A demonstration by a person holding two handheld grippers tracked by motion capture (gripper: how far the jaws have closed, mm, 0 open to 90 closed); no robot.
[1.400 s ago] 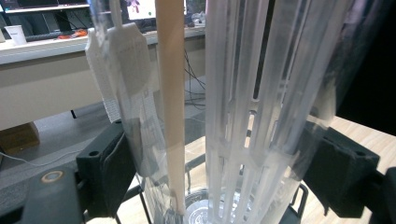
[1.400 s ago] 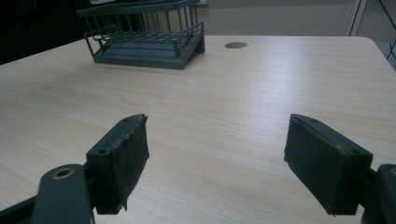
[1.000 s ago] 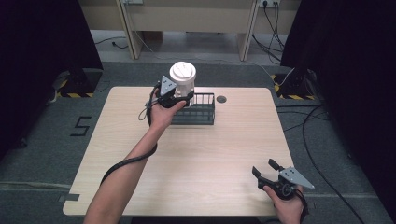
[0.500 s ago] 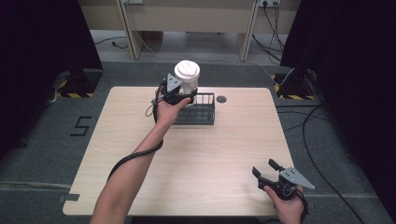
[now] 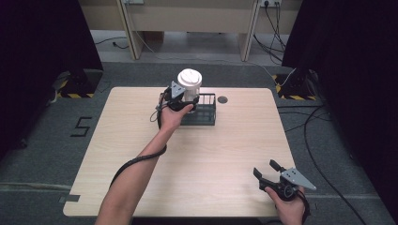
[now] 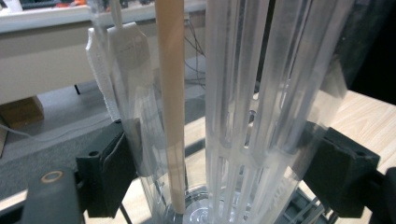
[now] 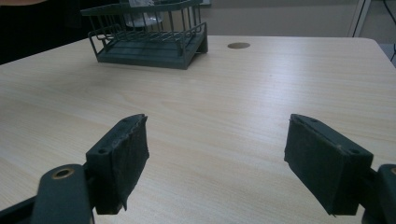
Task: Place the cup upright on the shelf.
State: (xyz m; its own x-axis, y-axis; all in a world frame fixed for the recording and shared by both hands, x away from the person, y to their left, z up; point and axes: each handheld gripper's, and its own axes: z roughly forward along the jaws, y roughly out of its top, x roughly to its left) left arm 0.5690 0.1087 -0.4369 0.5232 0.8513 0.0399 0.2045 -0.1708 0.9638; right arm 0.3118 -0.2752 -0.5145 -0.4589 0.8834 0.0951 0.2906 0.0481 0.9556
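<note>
A clear ribbed plastic container with a white lid is held upright over the left end of a dark wire basket at the table's far middle. My left gripper is shut on the container. In the left gripper view the container stands between the two jaws, with a wooden stick and a white paper packet inside it. My right gripper is open at the near right of the table, with nothing between its fingers. The basket lies far ahead of the right gripper.
The light wooden table has a round cable hole just right of the basket. Dark curtains stand on both sides. Cables trail on the floor at the right. A wooden bench runs behind the table.
My left gripper has carried the container a little to the right and slightly lower over the basket's left end. The right gripper has stayed in place, open.
</note>
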